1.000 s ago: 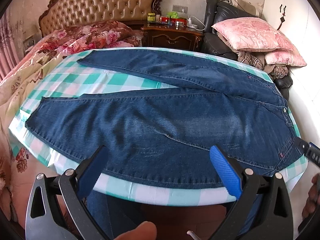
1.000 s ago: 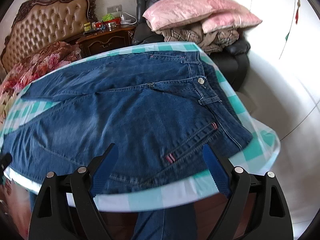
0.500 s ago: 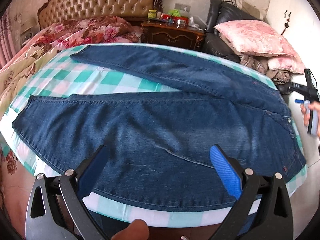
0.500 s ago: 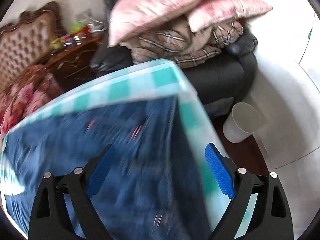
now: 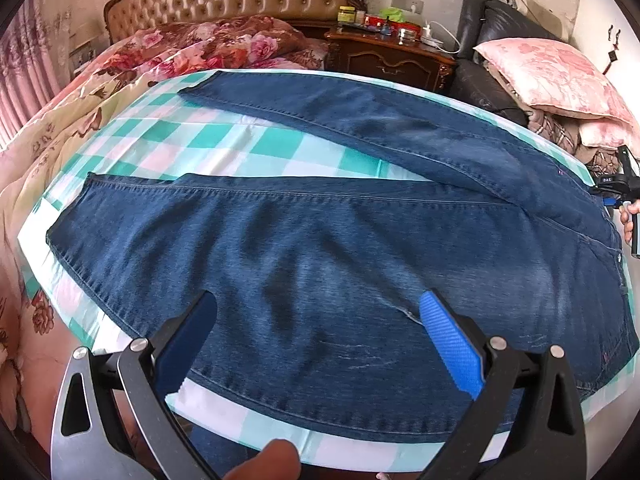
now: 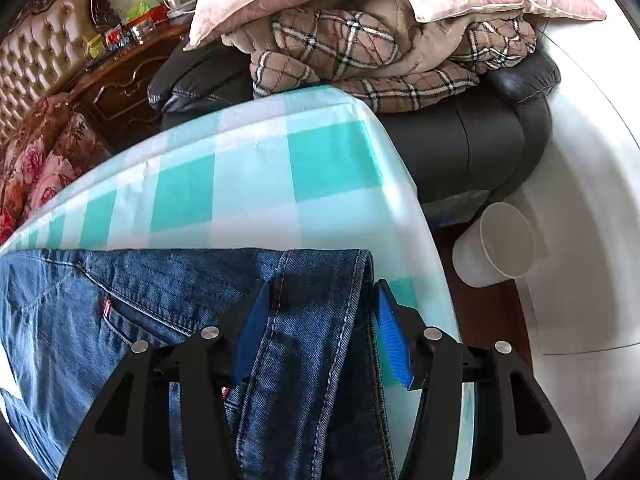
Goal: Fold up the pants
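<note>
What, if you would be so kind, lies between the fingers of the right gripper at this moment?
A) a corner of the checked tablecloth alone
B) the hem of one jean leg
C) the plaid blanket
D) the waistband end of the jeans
D: in the right wrist view the right gripper is closing its jaws around the stitched waistband edge of the jeans, near the pocket with its red tab, over the checked tablecloth.

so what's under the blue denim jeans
A green and white checked cloth lies under the blue denim jeans, showing between the legs and round the edges. Whatever the cloth covers is hidden. The right gripper's jaws are closing around the waistband.
</note>
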`<act>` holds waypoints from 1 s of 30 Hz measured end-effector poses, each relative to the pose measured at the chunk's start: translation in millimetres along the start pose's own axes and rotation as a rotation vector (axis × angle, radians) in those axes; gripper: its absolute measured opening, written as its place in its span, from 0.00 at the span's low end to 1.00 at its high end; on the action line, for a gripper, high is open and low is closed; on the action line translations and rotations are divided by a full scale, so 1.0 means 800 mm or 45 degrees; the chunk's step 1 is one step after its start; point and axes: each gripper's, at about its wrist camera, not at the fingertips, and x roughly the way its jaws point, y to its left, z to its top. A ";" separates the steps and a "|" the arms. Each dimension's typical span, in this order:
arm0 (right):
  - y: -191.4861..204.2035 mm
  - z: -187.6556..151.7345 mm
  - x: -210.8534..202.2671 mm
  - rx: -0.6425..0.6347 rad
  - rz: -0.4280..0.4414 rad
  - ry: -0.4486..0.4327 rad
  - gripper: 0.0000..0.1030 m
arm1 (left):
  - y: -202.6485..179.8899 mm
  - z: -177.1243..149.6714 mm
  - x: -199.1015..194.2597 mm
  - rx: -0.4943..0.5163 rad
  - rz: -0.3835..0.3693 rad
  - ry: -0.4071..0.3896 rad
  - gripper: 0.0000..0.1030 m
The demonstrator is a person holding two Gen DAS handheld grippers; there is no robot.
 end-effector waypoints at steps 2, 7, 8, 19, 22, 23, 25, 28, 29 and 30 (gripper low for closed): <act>0.008 -0.001 -0.010 -0.022 0.024 -0.026 0.13 | 0.003 0.000 -0.001 -0.008 0.003 0.006 0.99; 0.036 -0.021 -0.100 -0.108 0.061 -0.269 0.12 | 0.016 0.008 -0.009 -0.037 0.016 -0.009 0.99; 0.042 -0.034 -0.133 -0.120 0.114 -0.330 0.12 | 0.018 0.010 -0.011 -0.043 0.016 -0.018 0.99; 0.033 -0.315 -0.300 -0.116 0.622 -0.422 0.12 | 0.050 0.061 -0.031 -0.130 -0.222 -0.073 0.98; 0.022 -0.362 -0.270 -0.030 0.641 -0.299 0.12 | 0.053 0.083 -0.008 -0.130 -0.325 -0.038 0.98; 0.018 -0.370 -0.257 0.016 0.644 -0.257 0.12 | 0.057 0.098 0.010 -0.152 -0.396 -0.006 0.98; 0.018 -0.372 -0.243 0.053 0.633 -0.229 0.12 | 0.061 0.123 0.042 -0.205 -0.487 0.049 0.97; 0.029 -0.364 -0.251 0.044 0.618 -0.253 0.12 | 0.071 0.170 0.102 -0.300 -0.574 0.124 0.82; 0.030 -0.365 -0.256 0.042 0.617 -0.262 0.12 | 0.076 0.180 0.117 -0.335 -0.572 0.140 0.73; 0.031 -0.359 -0.261 0.040 0.614 -0.274 0.12 | 0.084 0.193 0.138 -0.399 -0.586 0.161 0.68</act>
